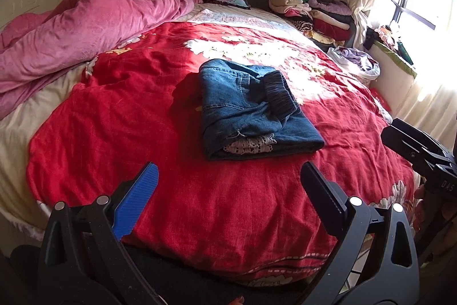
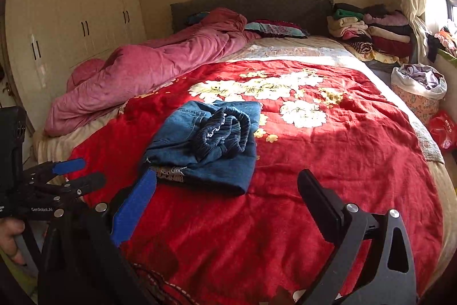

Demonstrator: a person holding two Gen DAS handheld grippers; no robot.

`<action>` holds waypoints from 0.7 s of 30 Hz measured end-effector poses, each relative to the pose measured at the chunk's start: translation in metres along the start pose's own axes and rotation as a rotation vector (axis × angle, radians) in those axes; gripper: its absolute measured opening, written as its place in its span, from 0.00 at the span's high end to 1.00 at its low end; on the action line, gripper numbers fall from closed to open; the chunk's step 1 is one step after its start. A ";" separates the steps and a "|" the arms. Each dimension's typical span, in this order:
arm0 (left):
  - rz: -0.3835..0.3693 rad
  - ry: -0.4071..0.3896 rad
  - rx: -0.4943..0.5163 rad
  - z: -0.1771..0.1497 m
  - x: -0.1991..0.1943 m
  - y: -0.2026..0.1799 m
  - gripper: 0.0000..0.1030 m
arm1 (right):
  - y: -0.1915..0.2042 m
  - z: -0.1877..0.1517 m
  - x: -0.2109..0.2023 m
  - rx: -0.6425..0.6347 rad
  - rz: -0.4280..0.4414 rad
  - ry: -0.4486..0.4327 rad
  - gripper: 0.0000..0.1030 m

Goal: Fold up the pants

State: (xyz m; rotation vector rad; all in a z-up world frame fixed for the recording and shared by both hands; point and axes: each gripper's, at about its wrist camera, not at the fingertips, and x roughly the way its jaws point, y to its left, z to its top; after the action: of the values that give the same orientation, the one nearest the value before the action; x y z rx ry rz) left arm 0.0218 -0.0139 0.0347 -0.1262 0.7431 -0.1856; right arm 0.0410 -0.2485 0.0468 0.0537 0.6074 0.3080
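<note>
Two grippers, both spread, nothing pinched.

Left wrist view: left gripper (image 1: 228, 185) hovering over the foot edge of the bed (image 1: 85, 133); pants (image 1: 254, 110), a folded denim bundle on the red bedspread (image 1: 142, 105) mid-bed, straight ahead and slightly right, well apart. Long axis running from foot toward headboard; gathered waistband (image 1: 281, 93) on top at the right. Right gripper (image 1: 420, 153) at the right margin.

Right wrist view: right gripper (image 2: 225, 196) likewise wide, bundle ahead and left, near its blue finger. Probably right the nearer.
</note>
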 end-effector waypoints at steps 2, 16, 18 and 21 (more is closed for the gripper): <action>0.004 0.004 -0.002 -0.003 0.001 0.001 0.09 | 0.000 -0.005 0.000 -0.001 -0.007 0.007 0.04; 0.017 0.066 -0.024 -0.017 0.017 0.011 0.09 | 0.006 -0.032 0.021 0.020 0.004 0.106 0.04; 0.022 0.064 -0.027 -0.017 0.016 0.012 0.09 | 0.008 -0.031 0.021 0.011 0.003 0.103 0.04; 0.024 0.068 -0.030 -0.017 0.017 0.013 0.09 | 0.011 -0.031 0.022 0.000 0.003 0.100 0.04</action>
State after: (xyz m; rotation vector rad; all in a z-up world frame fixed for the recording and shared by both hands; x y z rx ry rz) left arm 0.0235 -0.0057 0.0088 -0.1397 0.8146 -0.1567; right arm 0.0375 -0.2330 0.0113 0.0392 0.7070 0.3146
